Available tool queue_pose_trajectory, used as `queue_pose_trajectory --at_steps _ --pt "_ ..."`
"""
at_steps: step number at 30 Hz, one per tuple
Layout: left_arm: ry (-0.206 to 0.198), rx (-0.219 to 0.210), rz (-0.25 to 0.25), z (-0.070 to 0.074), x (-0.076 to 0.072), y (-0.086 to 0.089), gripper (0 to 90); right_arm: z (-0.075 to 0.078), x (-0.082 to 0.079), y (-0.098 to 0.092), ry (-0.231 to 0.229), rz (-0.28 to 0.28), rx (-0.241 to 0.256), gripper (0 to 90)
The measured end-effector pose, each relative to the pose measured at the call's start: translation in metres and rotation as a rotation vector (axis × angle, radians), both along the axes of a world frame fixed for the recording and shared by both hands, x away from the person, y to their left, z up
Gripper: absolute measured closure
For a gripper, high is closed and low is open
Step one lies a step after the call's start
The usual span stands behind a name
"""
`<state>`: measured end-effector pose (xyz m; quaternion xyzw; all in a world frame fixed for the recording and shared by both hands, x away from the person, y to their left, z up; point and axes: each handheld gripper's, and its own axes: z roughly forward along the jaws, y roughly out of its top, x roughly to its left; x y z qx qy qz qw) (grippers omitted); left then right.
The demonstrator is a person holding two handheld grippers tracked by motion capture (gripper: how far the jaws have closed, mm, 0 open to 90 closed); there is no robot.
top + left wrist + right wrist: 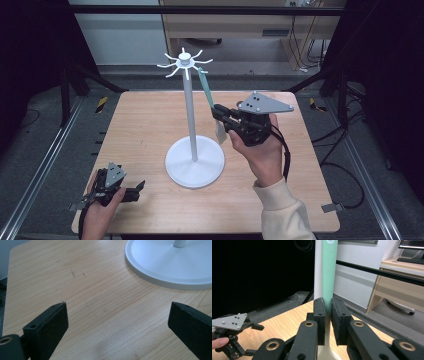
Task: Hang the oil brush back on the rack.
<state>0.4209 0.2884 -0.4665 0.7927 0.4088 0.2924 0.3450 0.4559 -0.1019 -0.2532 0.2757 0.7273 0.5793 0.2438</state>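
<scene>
2 grippers (220, 114) (140, 187), 1 white stand (194, 160), 1 green utensil (206, 90), 1 table (145, 120)

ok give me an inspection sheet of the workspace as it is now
surface: wooden table, faint scuff marks in the left gripper view.
job's things: white hook stand upright mid-table on a round base; a green-handled utensil hangs from one hook, its pale lower end beside the pole.
clutter: nothing seen.
grippers: right gripper shut on the green handle; left gripper open, low over the table's near left corner, holding nothing.
cables: one black cable trails from the right gripper along the wrist; more lie on the floor to the right.
surroundings: black frame rails, grey floor, a wooden desk behind.
</scene>
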Motion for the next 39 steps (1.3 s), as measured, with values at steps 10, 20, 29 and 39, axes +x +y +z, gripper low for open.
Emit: queue_pose_trajectory --at_steps 10,20,29,39 --pt "0.0 -0.001 0.001 0.0 0.0 0.0 2.5 -0.004 0.003 0.003 0.001 0.001 0.016 82.4" --pt "0.0 -0.003 0.001 0.0 0.0 0.0 2.5 -0.006 0.005 0.004 -0.007 0.001 0.022 82.6" --pt "0.001 -0.005 -0.001 0.0 0.0 0.0 2.5 -0.005 0.002 0.002 -0.024 0.0 0.027 82.3" --pt "0.0 -0.007 -0.001 0.0 0.001 0.0 2.5 -0.002 -0.006 -0.007 -0.054 -0.144 -0.048 70.5"
